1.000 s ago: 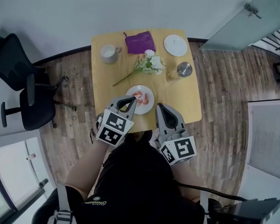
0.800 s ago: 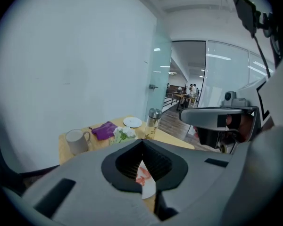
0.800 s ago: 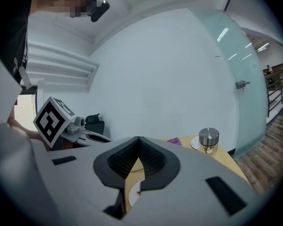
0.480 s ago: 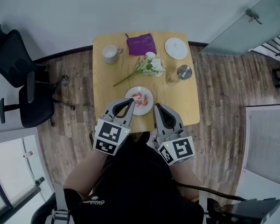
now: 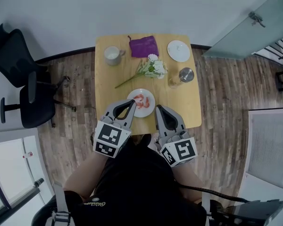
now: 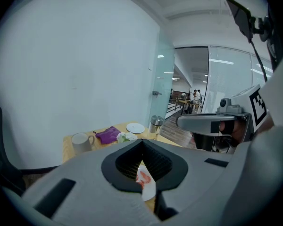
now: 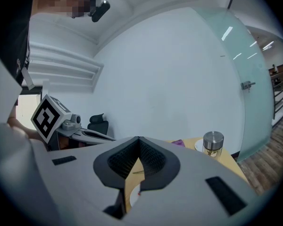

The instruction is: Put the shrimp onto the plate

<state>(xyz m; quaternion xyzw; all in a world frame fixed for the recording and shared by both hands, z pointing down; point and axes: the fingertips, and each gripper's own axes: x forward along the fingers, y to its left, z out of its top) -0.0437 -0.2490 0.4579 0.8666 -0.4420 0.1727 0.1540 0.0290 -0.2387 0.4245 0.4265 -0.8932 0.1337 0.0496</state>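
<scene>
The shrimp (image 5: 140, 99) lie pink and curled on the white plate (image 5: 149, 107), which sits near the front edge of the yellow surface (image 5: 181, 105). Judged from that, the placing looks done. The left gripper (image 5: 131, 102) hangs with its tip over the plate's left rim, its fingers pressed together with nothing between them. The right gripper (image 5: 159, 109) is just beside the plate's right rim, its fingers likewise together and empty. Should a shrimp need shifting, it will probably be light and small, soft enough to squash, and perhaps slick. Whether it is real or a toy is too small to tell. The thick middle of the curl looks the best place to hold, across the body rather than at the thin tail, with a gentle squeeze. The plate is smooth and might let a shrimp skid, or slide itself if nudged.
</scene>
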